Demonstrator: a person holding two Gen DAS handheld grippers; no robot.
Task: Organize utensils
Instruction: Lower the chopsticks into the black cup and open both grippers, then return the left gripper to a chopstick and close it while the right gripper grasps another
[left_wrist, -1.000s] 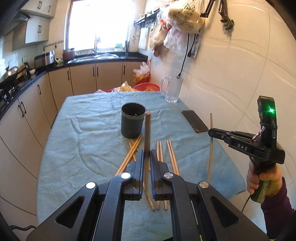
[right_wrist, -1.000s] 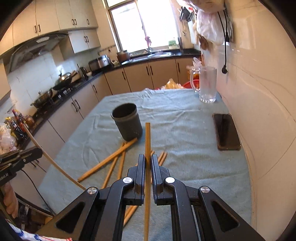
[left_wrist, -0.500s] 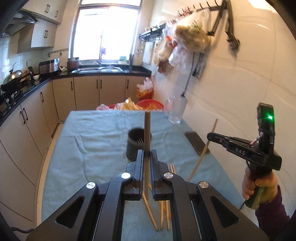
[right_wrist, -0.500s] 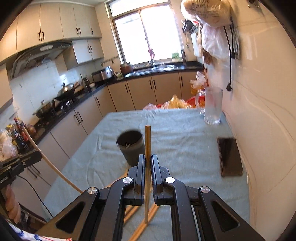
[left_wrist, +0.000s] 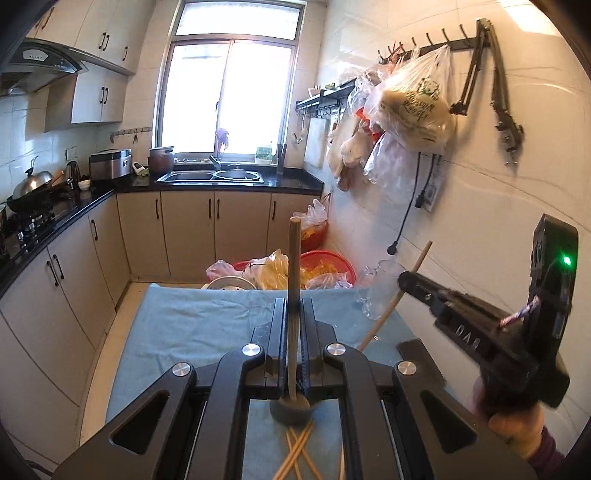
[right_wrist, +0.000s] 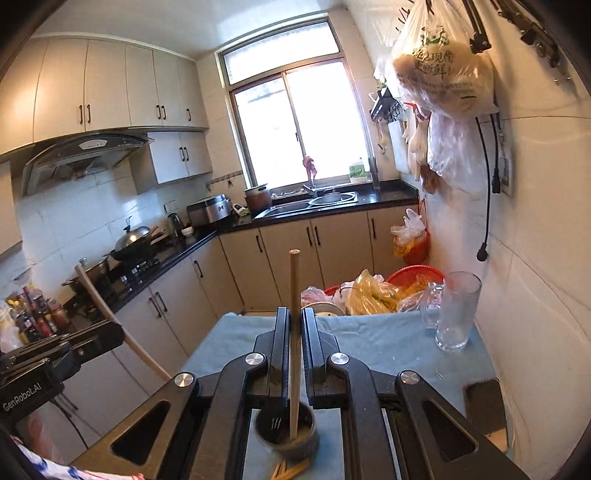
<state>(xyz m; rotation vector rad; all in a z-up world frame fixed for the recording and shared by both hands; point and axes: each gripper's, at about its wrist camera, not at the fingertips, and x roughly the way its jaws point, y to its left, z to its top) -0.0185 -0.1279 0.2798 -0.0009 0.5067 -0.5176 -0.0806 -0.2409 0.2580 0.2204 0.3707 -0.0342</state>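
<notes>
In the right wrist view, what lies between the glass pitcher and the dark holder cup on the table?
Only bare blue tablecloth shows between the glass pitcher and the dark holder cup in the right wrist view; the right gripper's own frame covers part of that stretch.

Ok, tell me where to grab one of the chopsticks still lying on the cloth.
Take a loose chopstick near its middle, coming from above with the fingers across its length. They lie flat and overlapping beside the dark cup, so pick an outer one where it clears the others.
</notes>
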